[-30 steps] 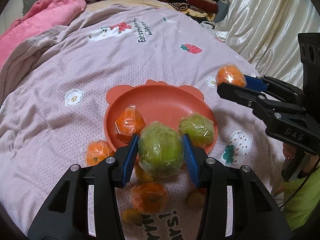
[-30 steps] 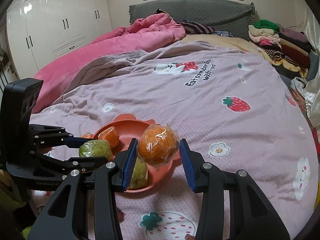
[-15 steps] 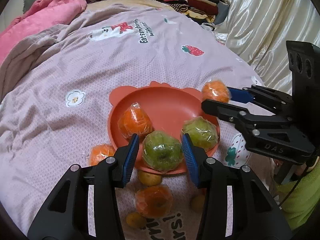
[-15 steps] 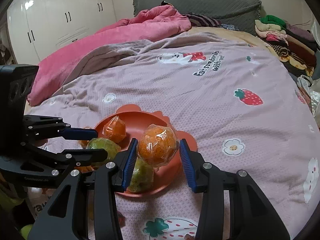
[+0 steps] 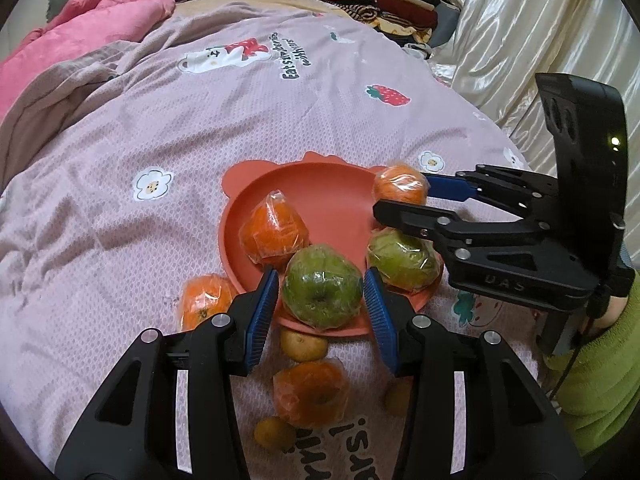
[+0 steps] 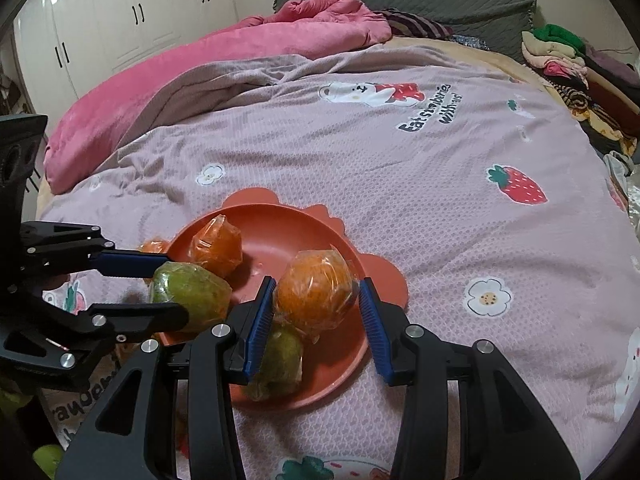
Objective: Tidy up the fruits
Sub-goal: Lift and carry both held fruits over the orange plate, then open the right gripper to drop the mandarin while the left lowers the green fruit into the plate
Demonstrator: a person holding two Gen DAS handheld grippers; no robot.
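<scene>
While the left gripper [image 5: 320,300] holds a wrapped green apple [image 5: 322,285] over the plate's [image 5: 320,188] near rim and the right gripper [image 6: 316,308] holds a wrapped orange [image 6: 314,294] above it, each fruit should be lowered onto bare plate before release, clear of the fruit already there.

1. The plate [image 5: 332,196] is terracotta red.
2. The bedspread [image 6: 420,184] is dusty pink, printed with strawberries, white flowers and dark lettering.
3. The quilt [image 6: 240,60] is bright pink.
4. The wrapped fruits are orange [image 6: 314,296] and green [image 5: 322,292].
5. Blue pads line both black grippers.
</scene>
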